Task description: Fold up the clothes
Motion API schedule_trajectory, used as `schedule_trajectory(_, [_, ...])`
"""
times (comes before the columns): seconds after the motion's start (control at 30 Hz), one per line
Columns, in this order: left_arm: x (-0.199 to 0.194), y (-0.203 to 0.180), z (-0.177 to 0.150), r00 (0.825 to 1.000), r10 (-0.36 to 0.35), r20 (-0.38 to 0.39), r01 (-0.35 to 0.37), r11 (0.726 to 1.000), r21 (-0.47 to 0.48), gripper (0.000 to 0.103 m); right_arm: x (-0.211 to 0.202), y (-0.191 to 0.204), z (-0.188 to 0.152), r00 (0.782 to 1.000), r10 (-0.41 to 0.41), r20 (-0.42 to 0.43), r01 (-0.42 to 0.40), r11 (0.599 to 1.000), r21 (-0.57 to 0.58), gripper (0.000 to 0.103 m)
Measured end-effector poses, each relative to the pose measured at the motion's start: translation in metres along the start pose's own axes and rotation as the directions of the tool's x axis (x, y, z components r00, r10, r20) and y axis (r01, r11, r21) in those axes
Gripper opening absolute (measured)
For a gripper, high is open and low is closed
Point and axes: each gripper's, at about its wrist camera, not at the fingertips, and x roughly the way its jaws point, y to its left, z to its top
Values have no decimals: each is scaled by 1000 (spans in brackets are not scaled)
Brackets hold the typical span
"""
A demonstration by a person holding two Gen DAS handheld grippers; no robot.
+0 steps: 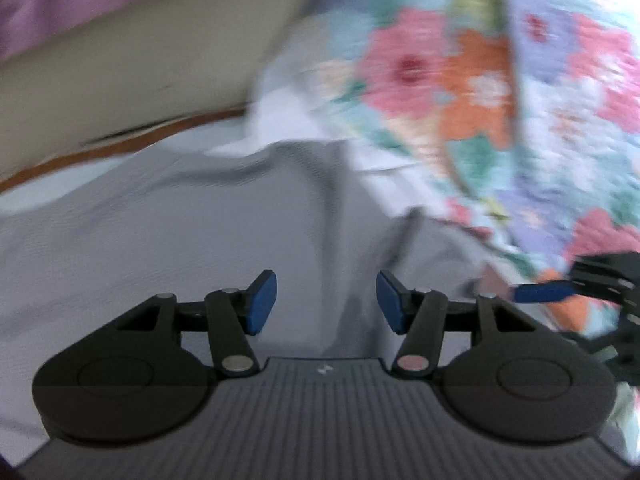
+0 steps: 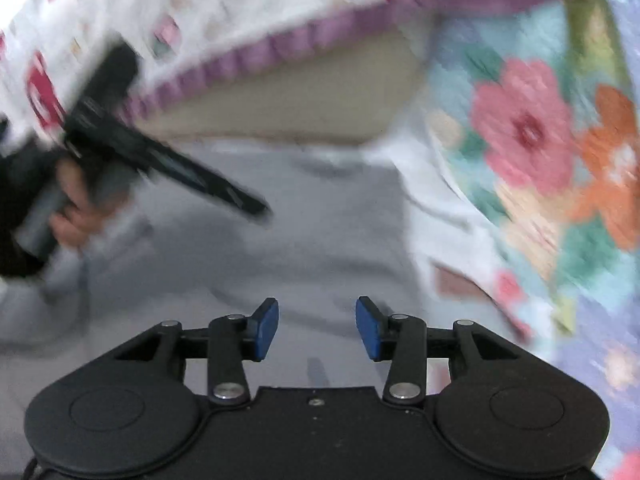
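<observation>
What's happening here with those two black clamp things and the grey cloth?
A person is folding clothes with a handheld gripper in each hand. A grey garment lies spread on a floral bedspread. The left gripper and right gripper are both open above the grey fabric with nothing between their blue pads. The right wrist view shows the person's hand holding the left tool. Both views are blurred.
</observation>
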Motion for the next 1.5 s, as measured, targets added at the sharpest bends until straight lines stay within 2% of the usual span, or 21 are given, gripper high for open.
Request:
schedule_trajectory(0.07, [7, -17, 3, 998, -61, 2, 60, 996, 64, 62, 3, -8, -10, 997, -56, -47, 57, 998, 12, 48])
schedule_trajectory(0.13, [21, -32, 7, 996, -87, -18, 88, 987, 132, 71, 8, -18, -17, 996, -70, -54, 74, 994, 79, 48])
schedule_trajectory(0.23, [56, -49, 21, 996, -52, -70, 69, 961, 267, 73, 18, -34, -23, 997, -62, -36, 68, 979, 191, 48])
schedule_trajectory(0.33, [88, -64, 24, 992, 14, -126, 37, 918, 394, 74, 31, -47, -26, 999, -42, -27, 48, 958, 281, 47])
schedule_trajectory(0.37, [94, -64, 22, 991, 24, -135, 31, 919, 392, 74, 35, -49, -28, 999, -48, -27, 53, 956, 290, 45])
schedule_trajectory(0.43, [98, -58, 18, 991, 11, -136, 35, 941, 336, 73, 38, -53, -32, 998, -56, -18, 59, 957, 284, 42])
schedule_trajectory(0.47, [97, -54, 17, 990, -11, -137, 53, 951, 305, 65, 38, -55, -33, 999, -50, -15, 52, 957, 285, 38])
schedule_trajectory(0.5, [94, -52, 15, 989, -50, -143, 89, 955, 282, 37, 38, -57, -34, 999, -46, -13, 48, 958, 283, 31])
schedule_trajectory(0.57, [84, -53, 10, 982, -110, -153, 149, 950, 274, 7, 38, -60, -36, 999, -40, -8, 41, 961, 272, 26])
schedule_trajectory(0.7, [43, -69, -6, 981, -188, -51, 193, 901, 388, 7, 37, -64, -43, 999, -22, 37, 11, 961, 276, 26])
schedule_trajectory(0.77, [21, -77, -16, 973, -230, -17, 210, 853, 477, 7, 37, -63, -44, 999, -25, 45, 12, 963, 271, 25])
schedule_trajectory(0.87, [-4, -91, -41, 962, -260, -78, 254, 759, 600, 11, 37, -61, -45, 998, -36, 52, 22, 966, 258, 24])
schedule_trajectory(0.93, [-8, -91, -58, 954, -247, -167, 298, 744, 598, 17, 36, -60, -45, 997, -44, 58, 28, 969, 247, 23])
schedule_trajectory(1.0, [-13, -83, -69, 947, -235, -219, 320, 751, 578, 28, 36, -59, -48, 996, -51, 71, 33, 971, 236, 23])
schedule_trajectory(1.07, [-20, -72, -76, 946, -221, -238, 319, 771, 551, 30, 35, -49, -54, 992, -77, 99, 60, 985, 161, 26])
schedule_trajectory(1.13, [-27, -56, -71, 962, -199, -187, 269, 813, 517, 35, 33, -39, -60, 986, -105, 129, 96, 992, 76, 32])
schedule_trajectory(1.17, [-29, -49, -67, 971, -184, -151, 235, 837, 494, 44, 32, -36, -61, 984, -113, 136, 106, 993, 56, 32])
schedule_trajectory(1.23, [-32, -36, -57, 985, -150, -88, 174, 875, 453, 49, 30, -40, -61, 986, -107, 130, 96, 992, 83, 33])
schedule_trajectory(1.37, [-19, -28, -48, 993, -76, -88, 108, 883, 456, 49, 26, -53, -48, 994, -64, 93, 51, 989, 137, 35])
schedule_trajectory(1.43, [-12, -27, -50, 994, -47, -101, 90, 875, 476, 49, 10, -62, -39, 989, -19, 146, -10, 980, 199, 35])
schedule_trajectory(1.5, [-4, -28, -53, 993, -3, -119, 63, 860, 507, 54, -4, -60, -26, 983, 21, 183, -51, 986, 161, 35])
